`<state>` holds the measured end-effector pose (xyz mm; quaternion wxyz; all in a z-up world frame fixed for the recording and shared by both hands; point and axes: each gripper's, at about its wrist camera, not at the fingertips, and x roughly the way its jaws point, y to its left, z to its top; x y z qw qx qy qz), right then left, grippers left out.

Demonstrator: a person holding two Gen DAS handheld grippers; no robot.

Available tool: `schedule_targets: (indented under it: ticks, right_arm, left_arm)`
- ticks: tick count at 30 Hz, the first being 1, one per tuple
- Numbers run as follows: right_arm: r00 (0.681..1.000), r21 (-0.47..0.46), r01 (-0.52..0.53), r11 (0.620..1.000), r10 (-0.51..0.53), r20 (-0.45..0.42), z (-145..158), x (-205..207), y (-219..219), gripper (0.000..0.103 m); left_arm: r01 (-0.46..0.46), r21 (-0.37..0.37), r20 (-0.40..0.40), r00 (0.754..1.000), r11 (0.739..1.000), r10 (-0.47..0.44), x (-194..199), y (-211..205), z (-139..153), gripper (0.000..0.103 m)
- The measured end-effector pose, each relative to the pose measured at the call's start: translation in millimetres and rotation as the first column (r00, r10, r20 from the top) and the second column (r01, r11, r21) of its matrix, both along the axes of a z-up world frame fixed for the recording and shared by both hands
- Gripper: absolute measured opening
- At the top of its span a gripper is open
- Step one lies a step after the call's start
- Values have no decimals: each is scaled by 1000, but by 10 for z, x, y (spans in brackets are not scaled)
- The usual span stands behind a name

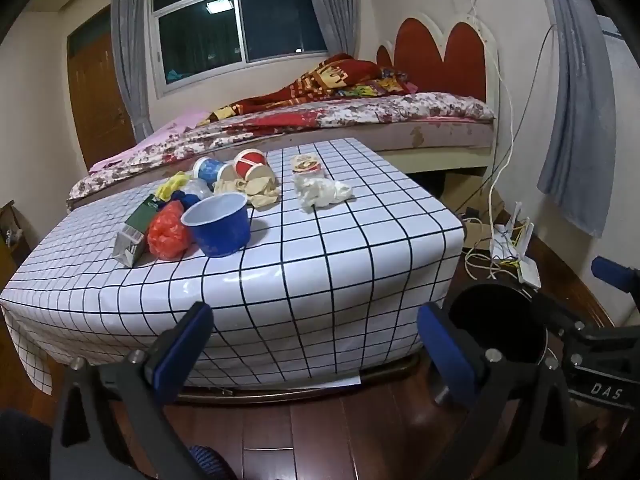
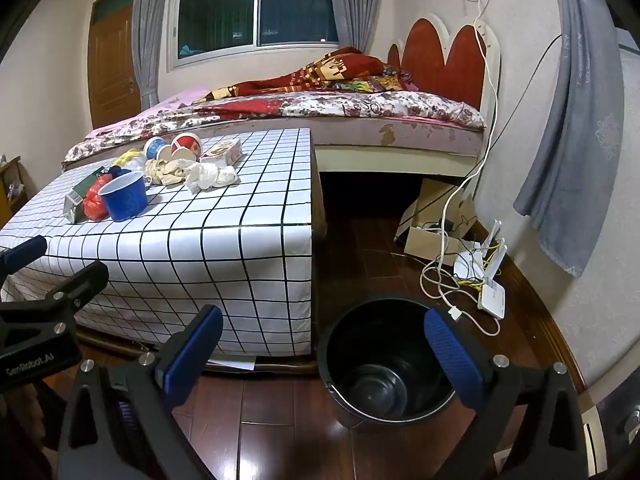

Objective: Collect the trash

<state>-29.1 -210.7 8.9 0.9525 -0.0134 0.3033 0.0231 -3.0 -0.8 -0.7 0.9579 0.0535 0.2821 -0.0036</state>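
Trash lies on a table with a white checked cloth [image 1: 320, 264]: a blue cup [image 1: 219, 226], an orange plastic bag [image 1: 168, 232], a green carton [image 1: 134, 232], crumpled white tissue [image 1: 322, 194], beige gloves [image 1: 256, 190], a red cup [image 1: 252, 164] and a blue-white cup [image 1: 208, 170] on their sides. A black bin [image 2: 384, 364] stands on the floor right of the table. My left gripper [image 1: 316, 344] is open and empty, low before the table's front. My right gripper [image 2: 324, 356] is open and empty, near the bin's rim.
A bed [image 1: 360, 116] with floral sheets stands behind the table. White routers and cables [image 2: 486, 276] and a cardboard box [image 2: 436, 236] lie on the wooden floor by the right wall. A grey curtain [image 2: 576, 152] hangs at the right.
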Motion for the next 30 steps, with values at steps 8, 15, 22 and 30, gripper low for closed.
schedule_targets:
  ticks: [8,15,22,30]
  right_arm:
    - [1000,-1,1,1000,-1,1,-4,1,0,102]
    - [1000,-3,1,1000,-1,2,-3,2,5,102]
    - [1000,-3,1,1000,-1,2,-13,-2,23,102]
    - [1000,-4,0,1000,0,3,2,10,4,102]
  left_arm:
    - [4,-2,-4,1000,1000,-4,-3,14,-17,102]
    - [3,-3,-5,1000,1000,-3,-11,13,-20,102]
    - [4,-2,-5,1000,1000,-4,-12,8,-25,102]
    - [4,-3,-6,1000,1000,-4,-16,10,-30,102]
